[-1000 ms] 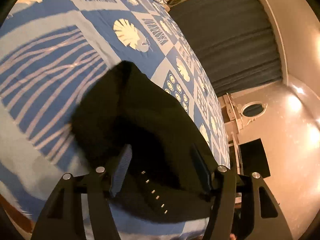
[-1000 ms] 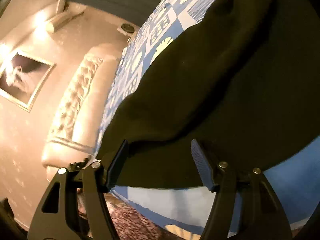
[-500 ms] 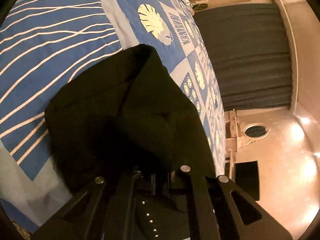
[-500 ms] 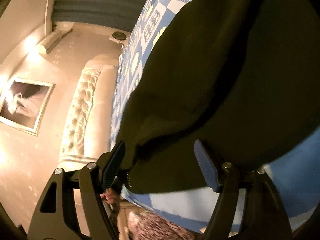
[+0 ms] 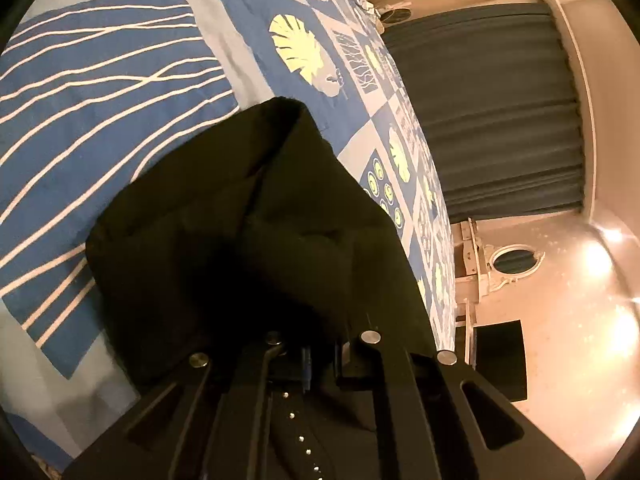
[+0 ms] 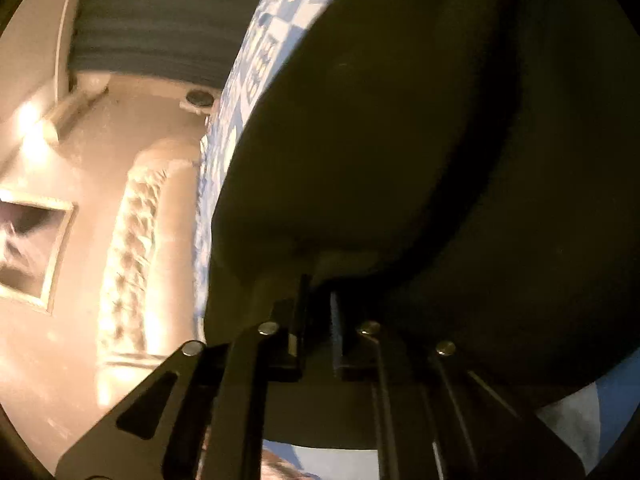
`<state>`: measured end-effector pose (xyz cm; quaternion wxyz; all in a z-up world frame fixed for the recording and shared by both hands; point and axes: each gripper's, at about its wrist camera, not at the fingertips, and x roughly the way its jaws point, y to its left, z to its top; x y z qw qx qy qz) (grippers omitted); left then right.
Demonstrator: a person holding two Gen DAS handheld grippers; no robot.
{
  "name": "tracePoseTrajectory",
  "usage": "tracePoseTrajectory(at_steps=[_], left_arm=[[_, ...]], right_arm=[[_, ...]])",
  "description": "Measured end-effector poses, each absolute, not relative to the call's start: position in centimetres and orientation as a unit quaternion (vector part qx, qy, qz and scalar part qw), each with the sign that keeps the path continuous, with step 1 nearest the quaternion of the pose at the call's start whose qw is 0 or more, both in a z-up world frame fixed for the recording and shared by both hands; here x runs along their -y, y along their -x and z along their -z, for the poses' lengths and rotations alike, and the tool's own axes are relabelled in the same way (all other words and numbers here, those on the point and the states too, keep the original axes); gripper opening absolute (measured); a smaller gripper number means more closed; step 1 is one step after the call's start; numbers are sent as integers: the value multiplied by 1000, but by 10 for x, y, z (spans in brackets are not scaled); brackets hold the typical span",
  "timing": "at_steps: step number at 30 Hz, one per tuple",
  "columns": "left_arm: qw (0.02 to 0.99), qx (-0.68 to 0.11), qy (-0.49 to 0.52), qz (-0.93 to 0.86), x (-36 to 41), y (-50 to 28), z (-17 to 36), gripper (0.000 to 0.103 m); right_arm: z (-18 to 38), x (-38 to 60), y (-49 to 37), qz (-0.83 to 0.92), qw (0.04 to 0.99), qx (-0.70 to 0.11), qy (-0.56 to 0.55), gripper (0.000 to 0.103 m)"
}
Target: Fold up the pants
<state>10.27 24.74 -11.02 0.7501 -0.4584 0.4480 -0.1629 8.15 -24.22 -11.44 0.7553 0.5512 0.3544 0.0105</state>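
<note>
Blue quilt (image 5: 120, 92) under black pants (image 5: 248, 216) | left hand-held gripper (image 5: 316, 344), right hand-held gripper (image 6: 318, 312): both clamping pants

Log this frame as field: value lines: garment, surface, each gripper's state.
garment: black pants, bunched with loose folds, partly lifted
surface: blue patterned bedspread
left gripper: jaws shut on pants fabric
right gripper: jaws shut on pants edge
background: dark curtain, tufted headboard
</note>
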Motion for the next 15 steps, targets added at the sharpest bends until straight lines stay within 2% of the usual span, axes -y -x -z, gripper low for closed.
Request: tracePoseTrajectory(at_steps=[8, 15], left_arm=[[767, -413, 460, 170, -259, -87, 83, 6], [769, -431, 446, 158, -283, -64, 91, 6]], right_arm=[[59, 228, -54, -57, 804, -326, -493, 7], [77, 220, -17, -72, 784, -375, -490, 7]])
